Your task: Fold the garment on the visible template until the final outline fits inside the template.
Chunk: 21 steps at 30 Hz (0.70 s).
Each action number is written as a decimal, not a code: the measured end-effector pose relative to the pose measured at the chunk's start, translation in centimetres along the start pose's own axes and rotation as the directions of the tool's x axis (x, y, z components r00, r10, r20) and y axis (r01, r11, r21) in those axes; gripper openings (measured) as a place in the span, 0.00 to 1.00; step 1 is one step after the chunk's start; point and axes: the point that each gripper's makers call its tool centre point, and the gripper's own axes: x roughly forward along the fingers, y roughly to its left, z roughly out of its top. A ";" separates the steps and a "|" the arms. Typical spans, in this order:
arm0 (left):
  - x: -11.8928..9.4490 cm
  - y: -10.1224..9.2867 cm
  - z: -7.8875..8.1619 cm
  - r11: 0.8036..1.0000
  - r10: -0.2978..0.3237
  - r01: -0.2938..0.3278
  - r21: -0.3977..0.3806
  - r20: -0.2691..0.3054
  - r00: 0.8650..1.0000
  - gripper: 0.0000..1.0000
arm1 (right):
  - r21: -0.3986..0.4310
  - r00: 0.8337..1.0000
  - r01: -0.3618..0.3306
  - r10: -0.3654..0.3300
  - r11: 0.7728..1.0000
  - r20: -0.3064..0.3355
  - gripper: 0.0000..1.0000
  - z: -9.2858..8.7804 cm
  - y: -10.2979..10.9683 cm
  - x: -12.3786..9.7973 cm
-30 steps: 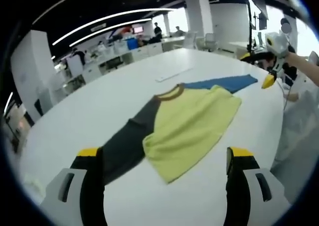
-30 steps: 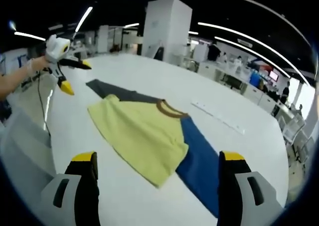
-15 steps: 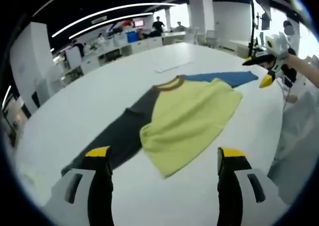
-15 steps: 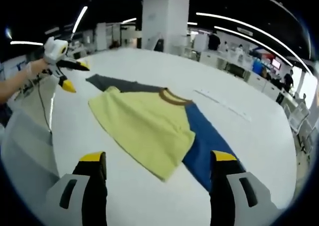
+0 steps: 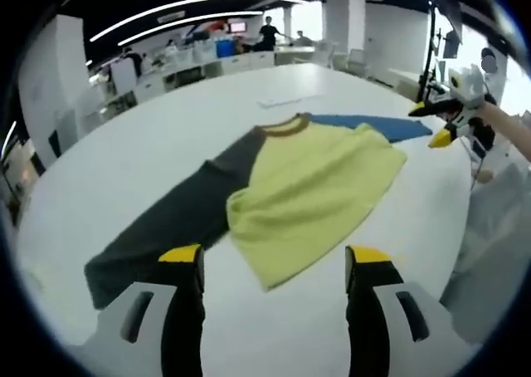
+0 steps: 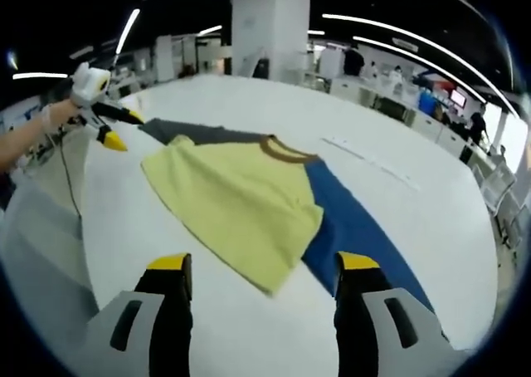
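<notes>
The left hand-held gripper [image 5: 275, 265] is hovering above the table [image 5: 166, 136] with its jaws spread wide and nothing between them, pointing toward the garment [image 5: 307, 190]. The right hand-held gripper [image 6: 264, 269] is doing the same from the opposite side of the garment, jaws wide apart and empty, clear of the cloth.

The garment is lying flat and spread out on the table, a long-sleeved shirt with a yellow body, a brown collar [image 6: 284, 150], a dark grey sleeve [image 5: 166, 227] stretching out toward the left hand-held gripper and a blue sleeve [image 6: 357, 227] stretching out toward the right one. No template outline can be made out around the garment.

It is looking light, soft and limp, so it is likely going to sag and drape wherever it is lifted, and to slide easily on the smooth table. A pinch on a thin edge is probably serving best: each sleeve's cuff end, nearest its own hand-held gripper, for folding the sleeves in over the yellow body, then the hem corners.
</notes>
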 end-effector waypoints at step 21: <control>1.4 0.8 -2.0 0.995 0.000 -0.004 -0.095 -0.035 0.999 0.43 | 0.041 1.000 0.015 -0.014 0.999 -0.024 0.57 -1.7 -0.5 0.8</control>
